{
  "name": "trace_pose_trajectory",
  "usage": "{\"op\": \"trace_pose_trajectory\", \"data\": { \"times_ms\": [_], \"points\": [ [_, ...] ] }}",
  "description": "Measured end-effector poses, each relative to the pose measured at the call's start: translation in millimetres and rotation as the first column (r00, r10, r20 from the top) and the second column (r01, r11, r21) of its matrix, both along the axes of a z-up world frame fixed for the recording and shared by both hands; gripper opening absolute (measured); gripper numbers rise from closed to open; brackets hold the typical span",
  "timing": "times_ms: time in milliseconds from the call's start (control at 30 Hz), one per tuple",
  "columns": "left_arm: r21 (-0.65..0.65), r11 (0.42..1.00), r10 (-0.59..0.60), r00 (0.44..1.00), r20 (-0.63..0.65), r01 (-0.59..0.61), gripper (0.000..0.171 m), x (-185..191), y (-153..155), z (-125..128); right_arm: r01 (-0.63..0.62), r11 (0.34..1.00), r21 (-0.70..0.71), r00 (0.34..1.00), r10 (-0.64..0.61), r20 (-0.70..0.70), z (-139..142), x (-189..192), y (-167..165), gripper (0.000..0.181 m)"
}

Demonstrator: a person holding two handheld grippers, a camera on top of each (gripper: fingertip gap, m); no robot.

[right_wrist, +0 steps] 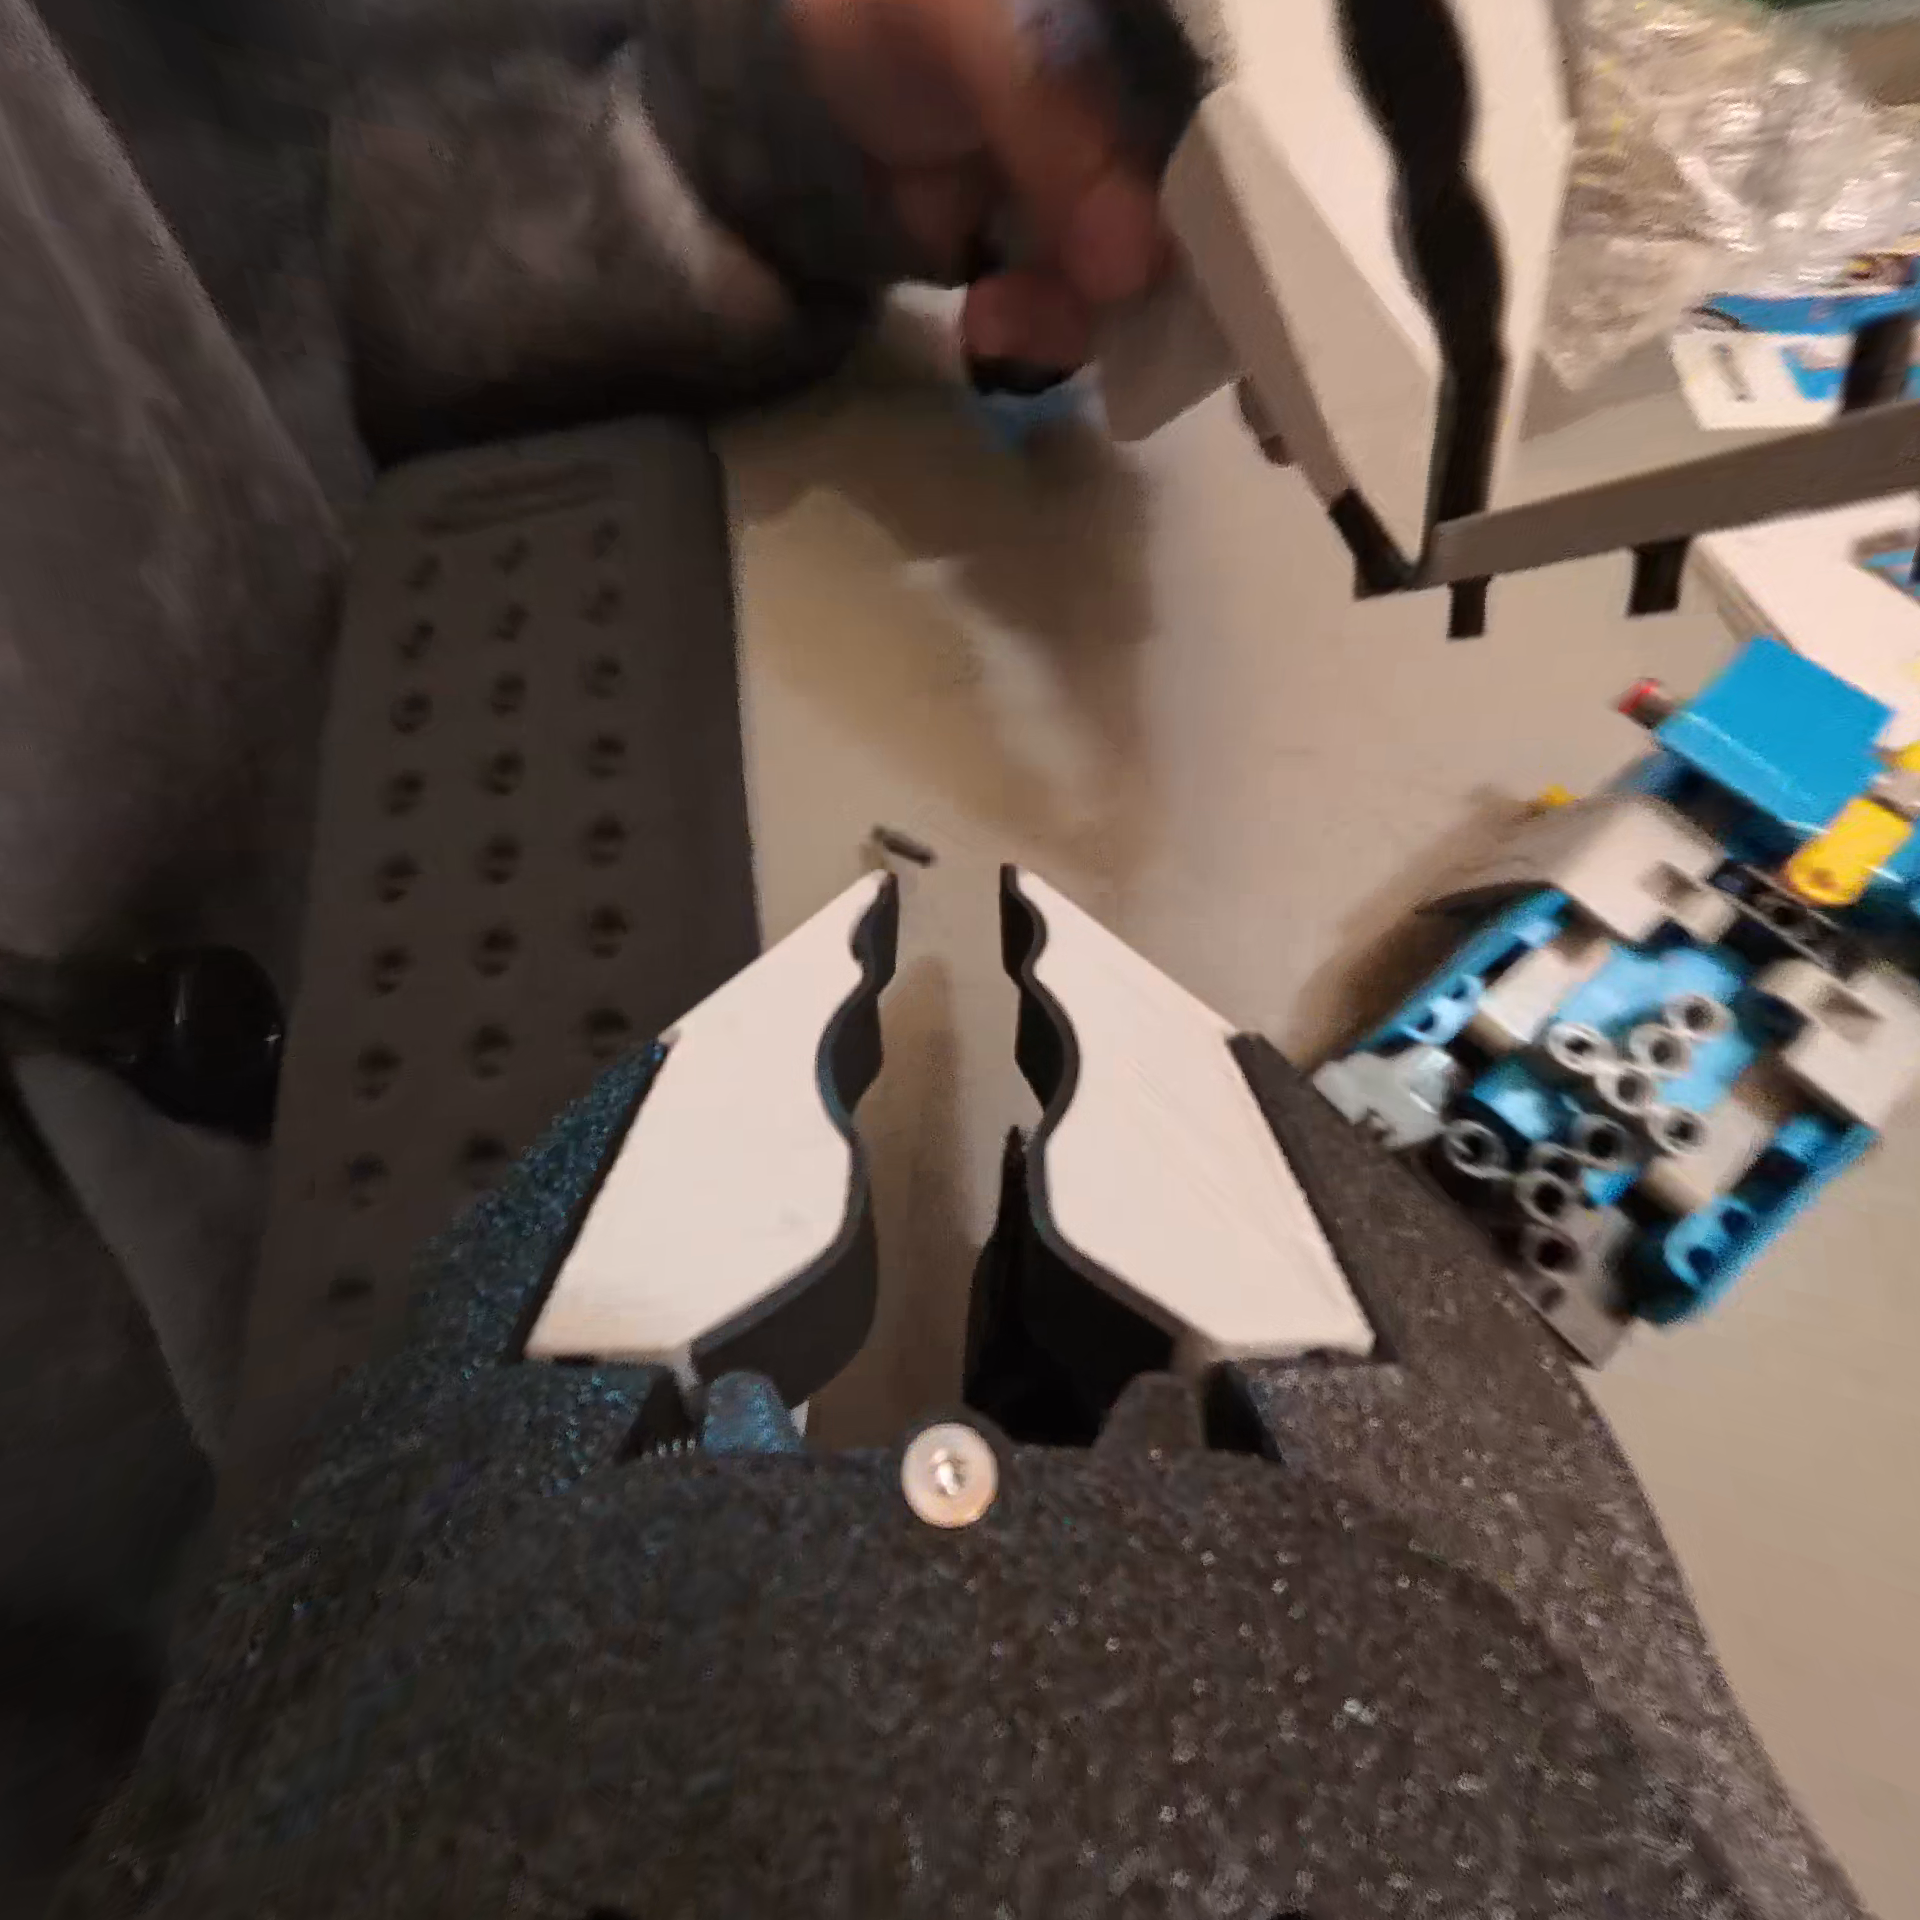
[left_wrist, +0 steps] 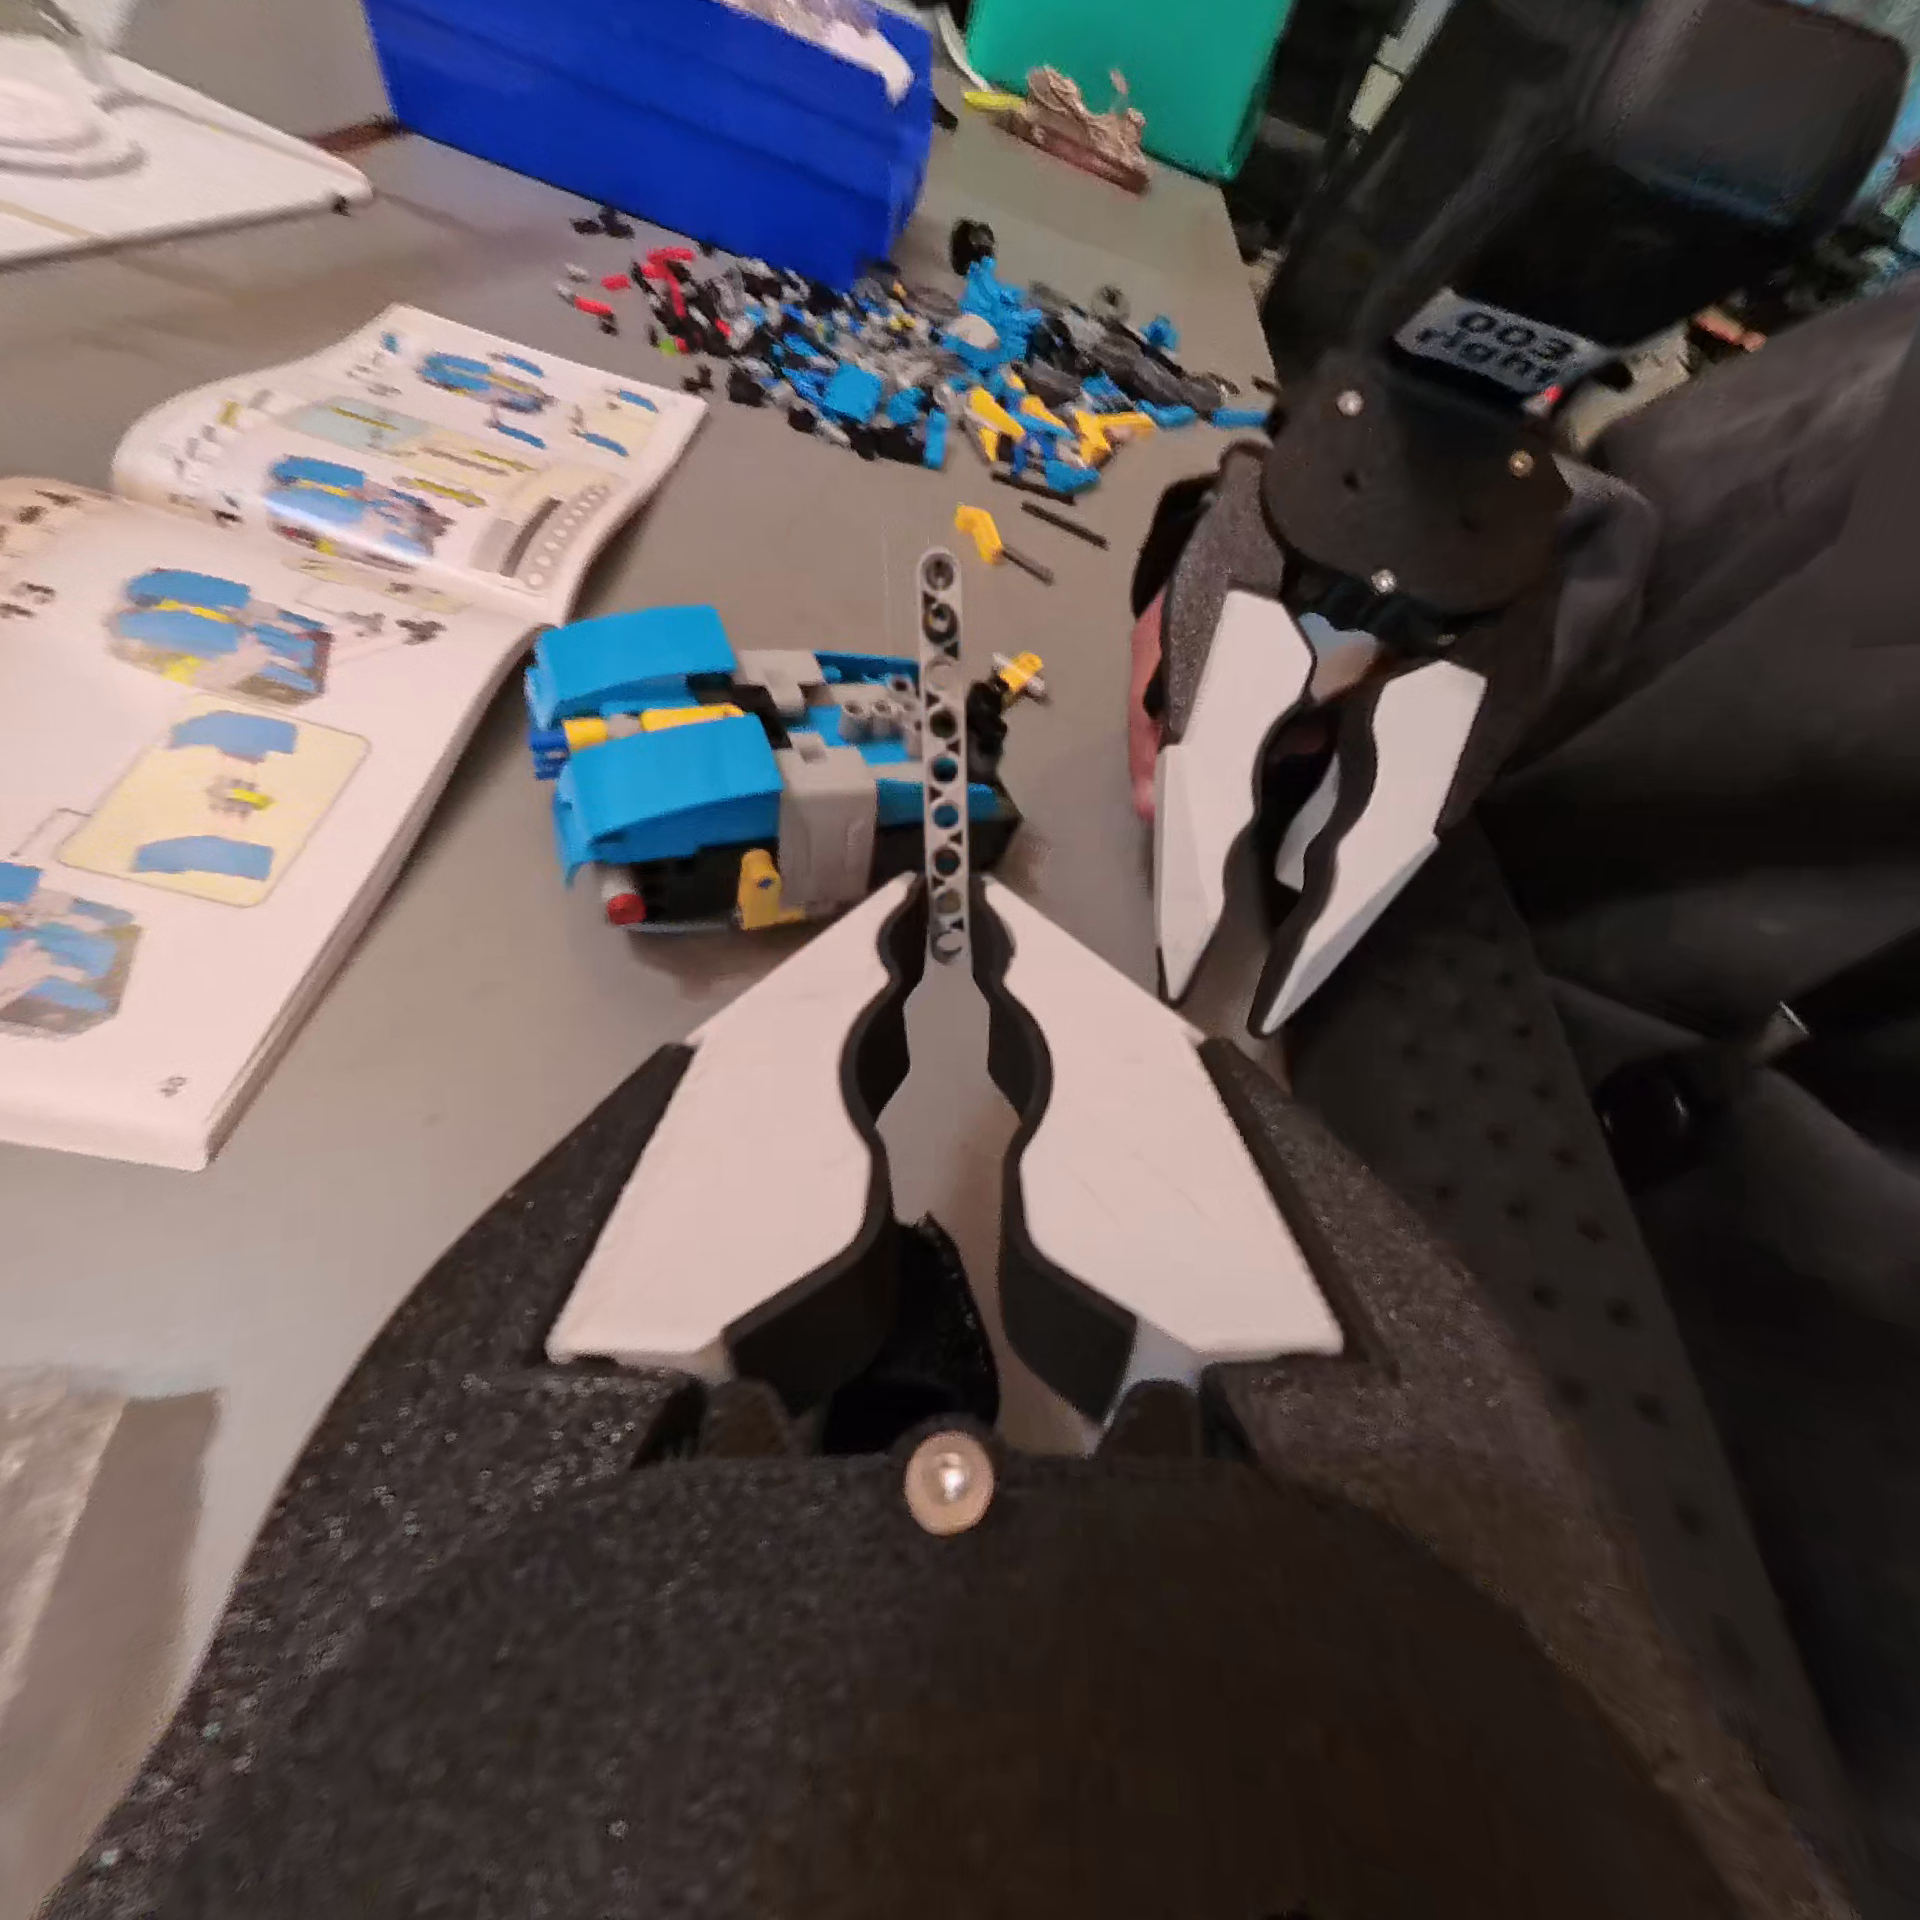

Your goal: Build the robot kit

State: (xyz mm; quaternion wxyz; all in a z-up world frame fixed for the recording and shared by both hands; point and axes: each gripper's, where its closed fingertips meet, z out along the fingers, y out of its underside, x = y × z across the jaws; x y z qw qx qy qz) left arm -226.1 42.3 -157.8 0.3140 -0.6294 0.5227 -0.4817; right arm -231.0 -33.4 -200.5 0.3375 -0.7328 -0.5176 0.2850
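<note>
My left gripper [left_wrist: 951,899] is shut on the end of a long grey holed beam [left_wrist: 943,748], which points away from me above a blue, grey and yellow brick car [left_wrist: 717,769] on the grey table [left_wrist: 468,1195]. My right gripper [right_wrist: 948,883] is slightly open and empty, low over the table edge, with a small dark piece [right_wrist: 902,847] just past its tips. It also shows in the left wrist view [left_wrist: 1221,1003], to the right of the car. The right wrist view shows the left gripper [right_wrist: 1392,561] with the beam [right_wrist: 1662,499], and the car [right_wrist: 1662,1039] at the right.
An open instruction booklet [left_wrist: 312,644] lies left of the car. A pile of loose bricks [left_wrist: 935,364] lies behind it, before a blue bin [left_wrist: 665,114] and a green box [left_wrist: 1122,73]. A black perforated chair [left_wrist: 1475,1195] stands off the table's right edge. A hand [right_wrist: 1039,208] holds the left gripper.
</note>
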Motion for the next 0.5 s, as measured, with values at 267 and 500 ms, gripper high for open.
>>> {"op": "trace_pose_trajectory", "data": {
  "times_ms": [267,500],
  "points": [
    [-0.036,0.999,-0.016,1.0,-0.019,0.015,0.007,-6,-1,-5,-0.096,0.995,-0.007,0.992,0.097,0.08,-17,-13,-11,0.02],
    [-0.026,1.0,-0.013,1.0,-0.027,0.013,0.007,-5,-3,-6,-0.197,0.979,0.044,0.965,0.186,0.184,-29,-29,-10,0.019]
  ]
}}
